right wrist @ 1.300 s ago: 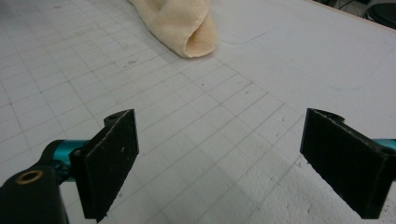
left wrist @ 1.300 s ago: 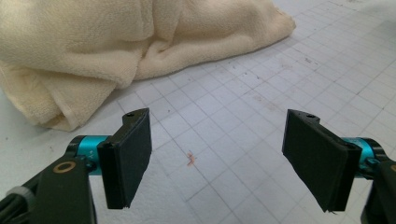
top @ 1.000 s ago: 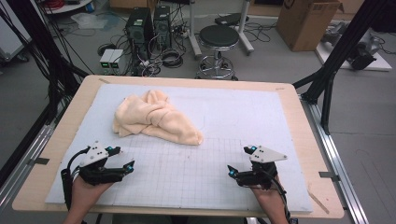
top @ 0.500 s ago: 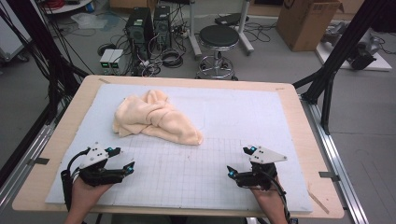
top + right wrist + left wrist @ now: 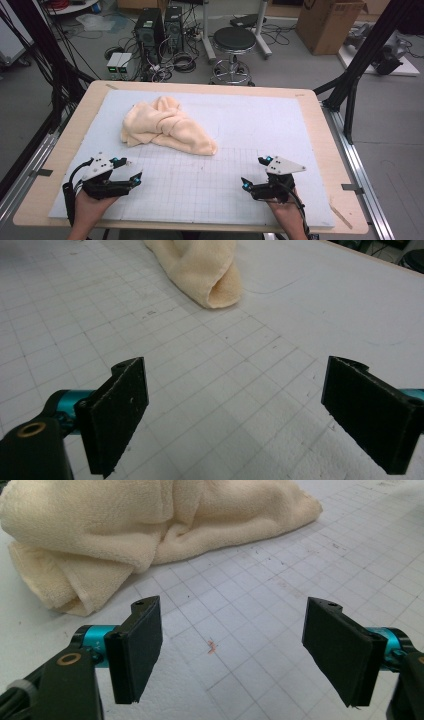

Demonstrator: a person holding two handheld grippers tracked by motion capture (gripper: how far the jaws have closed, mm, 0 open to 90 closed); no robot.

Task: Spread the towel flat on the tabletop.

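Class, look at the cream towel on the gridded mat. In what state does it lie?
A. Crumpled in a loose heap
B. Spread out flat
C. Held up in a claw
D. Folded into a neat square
A: the cream towel lies bunched in uneven folds on the gridded mat, with the left claw and right claw both open and apart from it.

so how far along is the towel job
Nothing looks done yet: the towel lies crumpled in a heap on the mat. Nothing is in hand either. The left hand-held gripper and the right hand-held gripper sit near the front edge, jaws wide open, apart from the towel. Left, as far as I can judge: reach in, grasp it, and spread or fold it.
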